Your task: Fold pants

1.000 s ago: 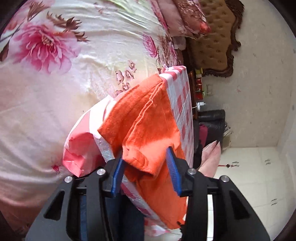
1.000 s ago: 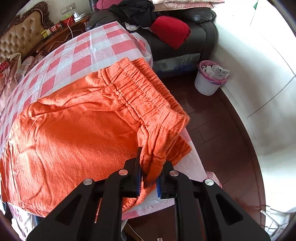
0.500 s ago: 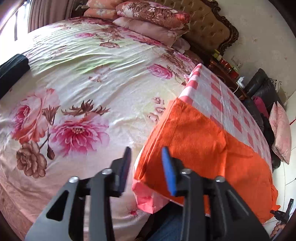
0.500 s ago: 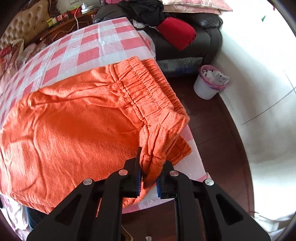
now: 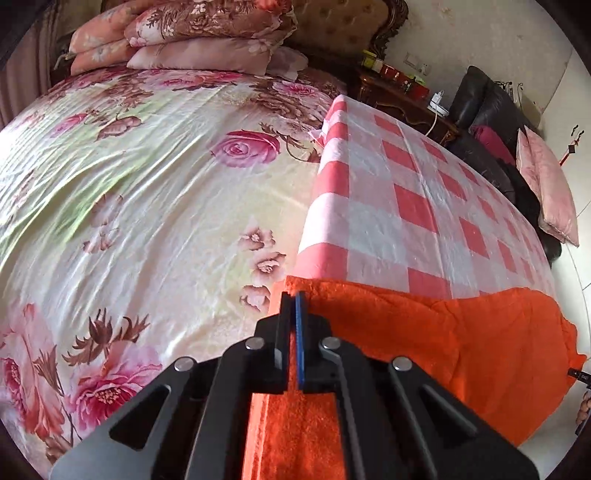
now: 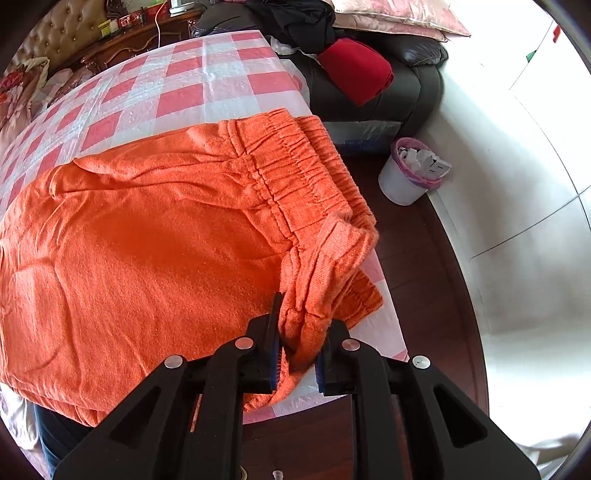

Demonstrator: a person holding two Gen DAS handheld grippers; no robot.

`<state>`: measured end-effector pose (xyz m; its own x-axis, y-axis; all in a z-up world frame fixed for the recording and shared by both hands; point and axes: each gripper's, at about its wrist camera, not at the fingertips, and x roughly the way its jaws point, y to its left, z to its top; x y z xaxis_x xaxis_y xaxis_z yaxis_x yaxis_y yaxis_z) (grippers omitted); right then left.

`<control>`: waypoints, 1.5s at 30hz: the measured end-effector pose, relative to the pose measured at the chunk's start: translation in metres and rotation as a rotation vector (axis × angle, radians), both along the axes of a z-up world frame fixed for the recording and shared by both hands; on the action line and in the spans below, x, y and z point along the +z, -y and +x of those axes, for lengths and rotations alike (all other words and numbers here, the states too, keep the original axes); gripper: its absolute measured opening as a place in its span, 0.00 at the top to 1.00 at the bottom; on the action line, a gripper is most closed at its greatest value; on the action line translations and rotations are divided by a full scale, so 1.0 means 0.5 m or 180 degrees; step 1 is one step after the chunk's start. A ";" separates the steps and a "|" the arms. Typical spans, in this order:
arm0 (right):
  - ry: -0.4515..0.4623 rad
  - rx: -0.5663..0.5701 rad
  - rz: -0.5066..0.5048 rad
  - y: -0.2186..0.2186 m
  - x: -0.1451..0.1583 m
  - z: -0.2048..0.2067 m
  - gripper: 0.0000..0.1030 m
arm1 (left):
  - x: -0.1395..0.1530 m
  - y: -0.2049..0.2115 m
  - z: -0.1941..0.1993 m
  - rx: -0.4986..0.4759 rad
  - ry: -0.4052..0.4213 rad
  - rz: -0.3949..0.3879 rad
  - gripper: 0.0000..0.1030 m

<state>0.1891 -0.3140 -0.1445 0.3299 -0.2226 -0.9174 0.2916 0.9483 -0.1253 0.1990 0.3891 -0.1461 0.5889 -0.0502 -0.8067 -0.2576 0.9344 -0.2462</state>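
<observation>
Orange pants lie spread on a table with a red-and-white checked cloth. The elastic waistband is at the table's right end. My right gripper is shut on a bunched corner of the waistband near the front edge. In the left wrist view the pants drape over the table's left end. My left gripper is shut on the leg-end edge of the pants at the corner of the checked cloth.
A bed with a floral cover lies against the table's left side, with pillows at its head. A dark sofa with clothes and a white waste bin stand to the right. A wooden nightstand stands behind.
My left gripper let go of the pants, swung up open over the table's left end, then closed on the leg-end edge. My right gripper kept its hold on the waistband.
</observation>
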 end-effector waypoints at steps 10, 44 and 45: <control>0.0046 0.0053 0.0066 -0.003 -0.008 -0.014 0.68 | 0.015 -0.001 -0.024 0.0429 0.0115 0.0009 0.79; 0.0743 0.0074 0.0873 0.067 0.088 -0.089 0.88 | -0.010 0.970 -0.241 -0.3448 0.0807 0.1577 0.95; 0.0751 0.0075 0.0899 0.069 0.089 -0.091 0.88 | -0.006 0.968 -0.243 -0.3454 0.0827 0.1578 0.95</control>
<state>0.1438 -0.3483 -0.1000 0.5417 0.0389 -0.8397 0.2588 0.9427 0.2106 0.0775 -0.0951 -0.1493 0.5792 -0.3363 -0.7426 0.7184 0.6411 0.2699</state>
